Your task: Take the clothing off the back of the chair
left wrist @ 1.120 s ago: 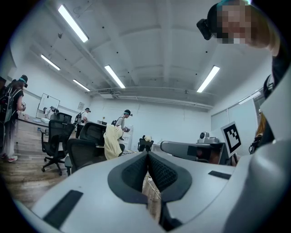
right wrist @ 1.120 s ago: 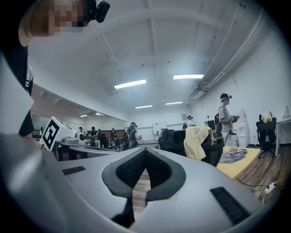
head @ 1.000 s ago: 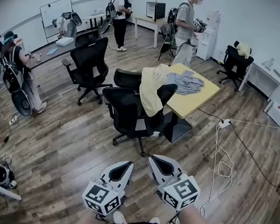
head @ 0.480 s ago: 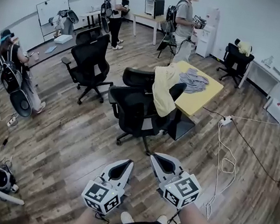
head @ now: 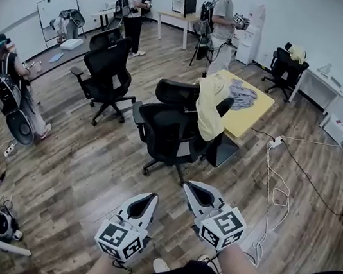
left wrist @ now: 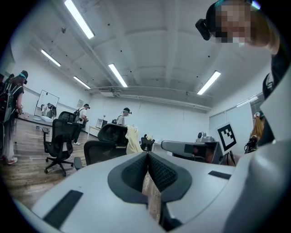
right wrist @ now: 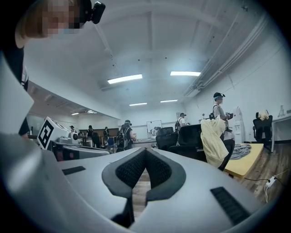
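Note:
A pale yellow garment point(head: 210, 107) hangs over the back of a black office chair point(head: 169, 133) beside a yellow table. It also shows far ahead as the garment point(left wrist: 132, 140) in the left gripper view and the garment point(right wrist: 213, 141) in the right gripper view. My left gripper point(head: 147, 198) and right gripper point(head: 192, 190) are held low in front of me, well short of the chair. Both point level towards it. The left gripper point(left wrist: 148, 154) is shut with its pads together and nothing between them. The right gripper point(right wrist: 145, 151) is shut and empty too.
The yellow table point(head: 258, 105) carries a grey garment point(head: 242, 96). Other black chairs point(head: 108, 70) stand to the left and behind. A white cable and power strip point(head: 276, 143) lie on the wooden floor at right. People stand at the back and at the left wall.
The chair with the yellow garment has shifted a little rightward and up in the head view as I move across the floor. Both grippers stay shut and side by side.

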The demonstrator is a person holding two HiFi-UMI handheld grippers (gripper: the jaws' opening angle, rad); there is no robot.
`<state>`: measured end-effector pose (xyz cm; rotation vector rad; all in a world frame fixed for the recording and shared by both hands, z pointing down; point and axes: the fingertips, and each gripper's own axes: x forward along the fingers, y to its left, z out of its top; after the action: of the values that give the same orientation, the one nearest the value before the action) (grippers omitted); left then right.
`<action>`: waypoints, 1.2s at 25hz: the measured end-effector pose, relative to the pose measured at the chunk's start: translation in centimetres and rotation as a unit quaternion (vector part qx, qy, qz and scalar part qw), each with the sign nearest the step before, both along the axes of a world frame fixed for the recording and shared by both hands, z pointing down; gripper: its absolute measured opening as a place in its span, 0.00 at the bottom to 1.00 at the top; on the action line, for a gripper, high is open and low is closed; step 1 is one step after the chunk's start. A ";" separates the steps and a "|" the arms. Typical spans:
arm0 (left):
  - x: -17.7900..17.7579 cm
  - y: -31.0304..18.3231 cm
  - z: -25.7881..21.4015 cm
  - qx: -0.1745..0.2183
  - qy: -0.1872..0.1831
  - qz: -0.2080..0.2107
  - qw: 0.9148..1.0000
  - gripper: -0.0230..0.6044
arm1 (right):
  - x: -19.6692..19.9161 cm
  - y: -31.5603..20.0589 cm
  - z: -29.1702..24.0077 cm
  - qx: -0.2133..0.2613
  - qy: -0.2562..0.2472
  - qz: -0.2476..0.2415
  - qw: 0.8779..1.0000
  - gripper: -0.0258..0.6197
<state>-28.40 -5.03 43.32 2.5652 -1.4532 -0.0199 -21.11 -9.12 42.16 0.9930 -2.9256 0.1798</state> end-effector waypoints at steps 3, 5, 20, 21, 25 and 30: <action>-0.7 -0.7 0.3 -0.002 0.002 -0.003 1.000 0.06 | -0.3 -1.0 0.0 0.002 -0.001 0.001 1.000 0.06; -0.9 -1.4 0.7 -0.004 0.002 -0.006 1.000 0.06 | -0.3 -1.8 0.1 0.001 -0.001 0.004 1.000 0.06; 4.6 -14.5 1.1 -0.012 -0.011 -0.036 0.999 0.06 | 6.4 -15.2 0.4 -0.006 -0.011 -0.008 1.000 0.06; 5.4 -15.8 1.1 -0.013 -0.013 -0.040 0.999 0.06 | 7.3 -16.4 0.3 -0.007 -0.011 -0.009 1.000 0.06; 8.8 -20.6 0.9 -0.014 -0.018 -0.054 0.998 0.06 | 10.8 -20.9 0.4 -0.010 -0.014 -0.020 1.000 0.06; 12.1 -26.1 1.0 -0.013 -0.028 -0.075 0.997 0.06 | 14.7 -25.2 0.4 -0.015 -0.020 -0.026 0.999 0.06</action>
<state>-16.32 -31.12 44.32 2.4491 -1.6513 0.0498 -6.41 -34.28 42.51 0.9197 -2.9714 0.2426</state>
